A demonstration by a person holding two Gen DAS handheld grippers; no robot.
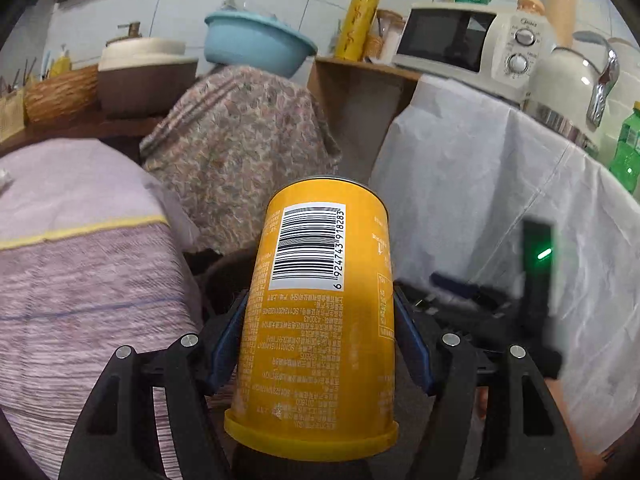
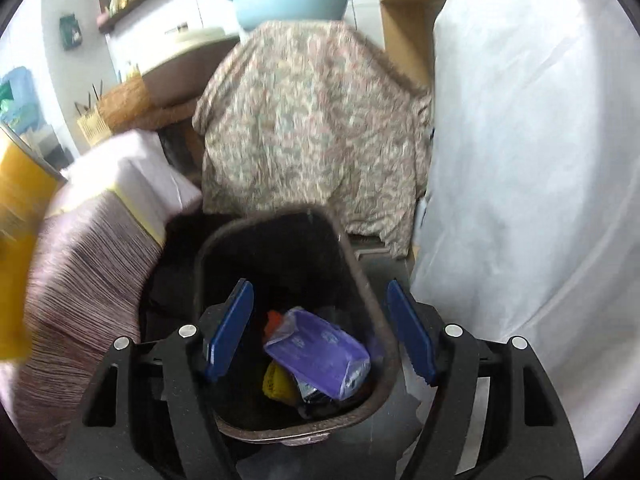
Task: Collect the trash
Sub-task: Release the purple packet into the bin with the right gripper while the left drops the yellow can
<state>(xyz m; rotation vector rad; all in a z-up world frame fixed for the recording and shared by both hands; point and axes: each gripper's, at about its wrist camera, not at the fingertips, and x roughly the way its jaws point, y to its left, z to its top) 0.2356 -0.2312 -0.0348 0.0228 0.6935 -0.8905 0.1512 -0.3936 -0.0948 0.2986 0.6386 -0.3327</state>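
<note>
Right wrist view puts you directly over the dark bin point(image 2: 288, 320), its mouth open below and between your fingers, with a purple packet point(image 2: 320, 356) and other scraps already lying at the bottom. Your right gripper point(image 2: 320, 328) stands wide apart with nothing between its blue pads point(image 2: 230, 328), pitched down into the bin.

The yellow canister point(image 1: 320, 312) is the piece that matters now. Your left gripper point(image 1: 320, 340) has it clamped across its middle, pads pressed on both sides, long axis running away from you along the fingers, lid end near, metal end far. In the right view it shows as a yellow blur at the far left edge, so the bin lies to the right of it and lower.

Your left hand tilts downward; the bin mouth is hidden behind the canister there, so judge alignment from the right view.
</note>
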